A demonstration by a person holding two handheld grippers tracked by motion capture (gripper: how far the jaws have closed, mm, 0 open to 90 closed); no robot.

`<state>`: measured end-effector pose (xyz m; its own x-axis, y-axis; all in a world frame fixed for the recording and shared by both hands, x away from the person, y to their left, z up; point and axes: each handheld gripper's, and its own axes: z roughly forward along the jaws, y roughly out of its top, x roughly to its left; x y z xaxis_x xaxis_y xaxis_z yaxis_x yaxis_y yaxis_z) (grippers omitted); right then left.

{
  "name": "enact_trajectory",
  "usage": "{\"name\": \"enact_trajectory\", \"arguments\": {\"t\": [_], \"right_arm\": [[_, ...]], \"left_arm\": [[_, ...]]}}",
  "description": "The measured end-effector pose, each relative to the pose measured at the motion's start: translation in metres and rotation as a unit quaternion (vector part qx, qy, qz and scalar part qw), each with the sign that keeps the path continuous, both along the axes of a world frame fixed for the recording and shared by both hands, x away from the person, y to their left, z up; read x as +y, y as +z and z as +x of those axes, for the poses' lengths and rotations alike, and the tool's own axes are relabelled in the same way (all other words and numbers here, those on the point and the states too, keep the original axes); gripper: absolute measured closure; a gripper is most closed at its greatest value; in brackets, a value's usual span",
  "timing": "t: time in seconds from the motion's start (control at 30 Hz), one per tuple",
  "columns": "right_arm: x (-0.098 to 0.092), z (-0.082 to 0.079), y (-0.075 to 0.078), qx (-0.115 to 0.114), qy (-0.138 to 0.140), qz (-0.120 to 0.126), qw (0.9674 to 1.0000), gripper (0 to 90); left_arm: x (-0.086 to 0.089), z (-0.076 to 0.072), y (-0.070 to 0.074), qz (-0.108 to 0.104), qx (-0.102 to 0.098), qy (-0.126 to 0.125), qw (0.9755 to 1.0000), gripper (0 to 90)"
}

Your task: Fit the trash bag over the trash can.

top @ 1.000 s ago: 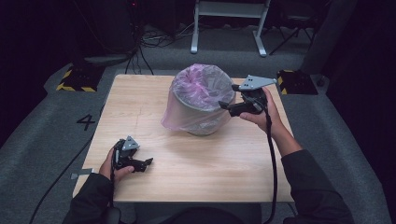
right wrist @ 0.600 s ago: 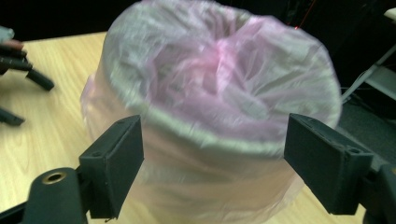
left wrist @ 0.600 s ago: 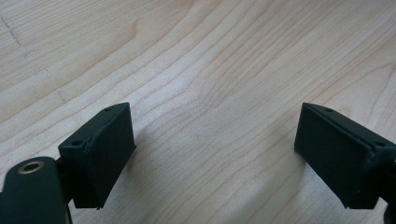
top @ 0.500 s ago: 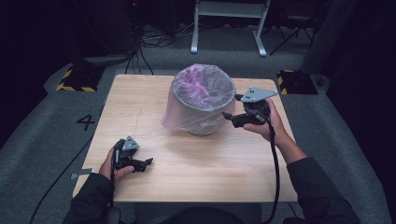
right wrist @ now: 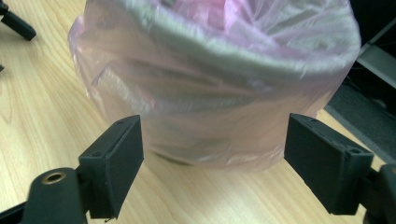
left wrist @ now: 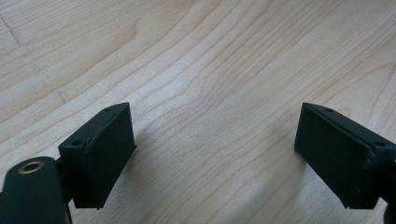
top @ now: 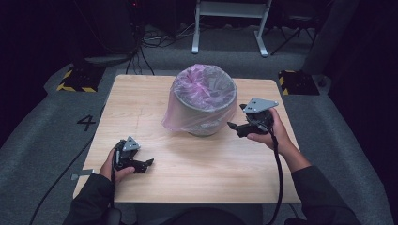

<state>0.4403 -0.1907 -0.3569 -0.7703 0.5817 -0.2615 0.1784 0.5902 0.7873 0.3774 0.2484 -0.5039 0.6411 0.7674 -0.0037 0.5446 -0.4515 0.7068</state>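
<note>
So starting at the left: the left gripper (top: pixel 141 165) is parked low near the front left of the table (top: pixel 141 101), jaws spread wide with nothing but bare wood grain between them, and my guess is it's just waiting out of the way while the other hand does the work. Mid-table sits the bin (top: pixel 204 101), a grey round tub standing upright, lined with a thin pink bag (top: pixel 199 86) whose edge is folded over the rim and hangs loose and crinkly down the outside, bulging out most on the bin's left side. To the right, the right gripper (top: pixel 233 126) is held low just beside the bin's base, pointing at it, jaws gaping and not touching anything; from its own camera the bagged wall sits framed between them. Looks to me like it's lined up to grab the hanging plastic low down, maybe to tug the liner snug.
</note>
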Motion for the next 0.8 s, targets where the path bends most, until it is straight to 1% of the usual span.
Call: {"name": "enact_trajectory", "arguments": {"t": [0.17, 0.23, 0.3, 0.33, 0.47, 0.5, 0.57, 0.6, 0.63, 0.7, 0.73, 0.77, 0.8], "right_arm": [[-0.006, 0.0, -0.012, 0.018, -0.005, -0.004, 0.9998, 19.5], [-0.008, 0.001, -0.016, 0.021, -0.005, -0.015, 0.9997, 18.5], [-0.011, 0.0, -0.021, 0.024, -0.01, -0.02, 0.9995, 18.6], [-0.011, 0.0, -0.021, 0.024, -0.01, -0.02, 0.9995, 18.6], [-0.016, 0.0, -0.034, 0.028, -0.014, -0.035, 0.9989, 18.5], [-0.016, 0.0, -0.037, 0.028, -0.019, -0.039, 0.9987, 18.5], [-0.017, 0.001, -0.043, 0.027, -0.025, -0.052, 0.9979, 18.6], [-0.017, 0.001, -0.043, 0.027, -0.025, -0.052, 0.9979, 18.6], [-0.018, 0.002, -0.05, 0.029, -0.032, -0.066, 0.9969, 18.7], [-0.018, 0.001, -0.055, 0.033, -0.03, -0.07, 0.9965, 18.8], [-0.018, 0.001, -0.055, 0.033, -0.03, -0.07, 0.9965, 18.8], [-0.019, 0.001, -0.061, 0.036, -0.032, -0.074, 0.9961, 18.7], [-0.018, 0.001, -0.063, 0.038, -0.032, -0.074, 0.996, 18.7]], "left_arm": [[0.0, 0.0, 0.0, 0.0, 0.0, 0.0, 1.0, 11.9], [0.0, 0.0, 0.0, 0.0, 0.0, 0.0, 1.0, 11.9], [0.0, 0.0, 0.0, 0.0, 0.0, 0.0, 1.0, 11.9], [0.0, 0.0, 0.0, 0.0, 0.0, 0.0, 1.0, 12.0], [0.0, 0.0, 0.0, 0.0, 0.0, 0.0, 1.0, 11.9], [0.0, 0.0, 0.0, 0.0, 0.0, 0.0, 1.0, 11.9], [0.0, 0.0, 0.0, 0.0, 0.0, 0.0, 1.0, 11.9], [0.0, 0.0, 0.0, 0.0, 0.0, 0.0, 1.0, 11.9], [0.0, 0.0, 0.0, 0.0, 0.0, 0.0, 1.0, 11.9], [0.0, 0.0, 0.0, 0.0, 0.0, 0.0, 1.0, 11.9], [0.0, 0.0, 0.0, 0.0, 0.0, 0.0, 1.0, 11.9], [0.0, 0.0, 0.0, 0.0, 0.0, 0.0, 1.0, 11.9], [0.0, 0.0, 0.0, 0.0, 0.0, 0.0, 1.0, 12.0]]}}
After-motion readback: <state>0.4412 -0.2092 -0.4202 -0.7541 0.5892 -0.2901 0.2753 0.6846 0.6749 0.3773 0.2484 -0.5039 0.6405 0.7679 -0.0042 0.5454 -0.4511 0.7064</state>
